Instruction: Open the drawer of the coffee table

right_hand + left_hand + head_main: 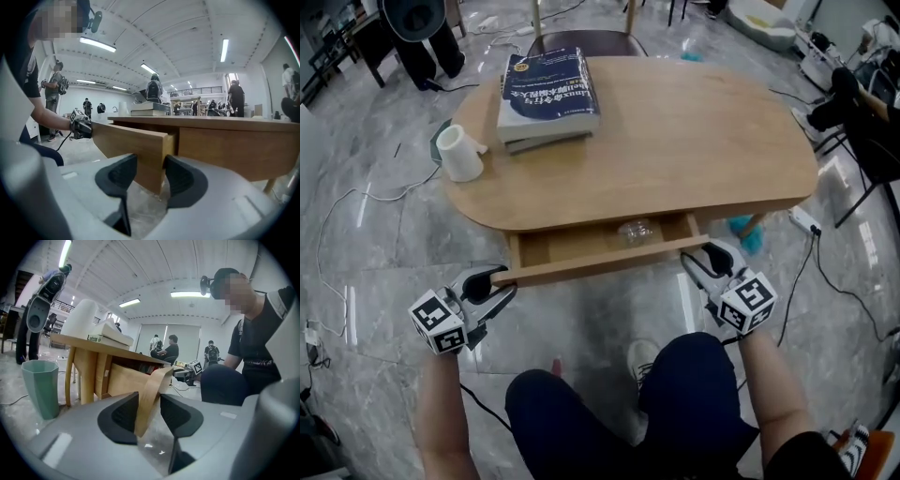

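Note:
The wooden coffee table (694, 141) has its drawer pulled out toward me, and the drawer front (600, 261) stands clear of the table edge. My left gripper (504, 281) is at the front's left end. In the left gripper view the thin panel (152, 394) stands between the pads, and the gripper (149, 411) is shut on it. My right gripper (698, 253) is at the right end. In the right gripper view the panel's end (150, 150) sits between the pads of that gripper (150, 173), which is open with a small gap beside the right pad.
Two stacked books (548, 94) and a white cup (459, 153) are on the tabletop. A clear crumpled item (636, 230) lies inside the drawer. A green bin (41, 385) stands on the floor left of the table. My knees (675, 375) are close below the drawer.

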Tool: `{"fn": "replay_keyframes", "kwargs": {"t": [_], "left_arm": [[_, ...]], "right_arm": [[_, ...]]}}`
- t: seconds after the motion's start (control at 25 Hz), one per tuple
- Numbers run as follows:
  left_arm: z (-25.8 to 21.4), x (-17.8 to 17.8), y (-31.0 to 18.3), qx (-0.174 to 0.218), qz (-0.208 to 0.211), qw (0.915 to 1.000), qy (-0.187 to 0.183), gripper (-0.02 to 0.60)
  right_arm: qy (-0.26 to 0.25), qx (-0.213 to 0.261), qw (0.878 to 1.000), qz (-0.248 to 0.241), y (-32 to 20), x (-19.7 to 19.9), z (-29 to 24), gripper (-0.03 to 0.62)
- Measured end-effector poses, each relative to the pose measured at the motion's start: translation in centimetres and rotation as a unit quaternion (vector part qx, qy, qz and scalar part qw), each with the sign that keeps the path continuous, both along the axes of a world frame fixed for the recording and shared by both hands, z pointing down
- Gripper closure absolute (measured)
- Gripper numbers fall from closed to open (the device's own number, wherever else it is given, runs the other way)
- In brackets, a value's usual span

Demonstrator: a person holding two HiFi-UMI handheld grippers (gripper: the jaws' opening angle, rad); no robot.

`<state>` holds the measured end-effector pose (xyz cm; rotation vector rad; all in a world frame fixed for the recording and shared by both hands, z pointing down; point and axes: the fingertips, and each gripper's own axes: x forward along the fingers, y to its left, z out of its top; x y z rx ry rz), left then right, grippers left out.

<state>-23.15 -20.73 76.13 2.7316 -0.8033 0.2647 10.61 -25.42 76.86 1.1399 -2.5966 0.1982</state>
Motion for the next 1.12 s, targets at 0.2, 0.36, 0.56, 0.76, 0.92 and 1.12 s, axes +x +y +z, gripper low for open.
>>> {"fn": "replay_keyframes", "kwargs": {"t": [0.2,0.36,0.56,0.76,0.92,1.12], "left_arm": [[0.2,0.1,1.0,0.021,-0.020,0.9996,0.003,0.440],[-0.3,0.4,2.6,0.031,-0.055,0.9980,0.003,0.428],[-0.4,0.2,4.6,0.042,-0.077,0.9961,0.012,0.417],[-0.4,0.4,6.5,0.045,-0.076,0.9960,0.009,0.414],[-0.3,0.5,7.6,0.047,-0.076,0.9960,0.008,0.414],[0.2,0.7,8.9,0.039,-0.076,0.9963,0.008,0.413]], "right_arm": [[0.010,0.004,1.000,0.010,0.9,0.1,0.0,0.413],[0.014,-0.003,1.000,0.012,2.7,0.4,0.0,0.413],[0.014,-0.009,1.000,0.009,5.0,0.5,-0.2,0.413],[0.015,-0.014,1.000,0.010,7.0,0.8,-0.1,0.413],[0.014,-0.017,1.000,0.013,8.2,0.9,-0.1,0.413],[0.024,-0.025,0.999,0.013,9.5,1.2,0.6,0.413]]}}
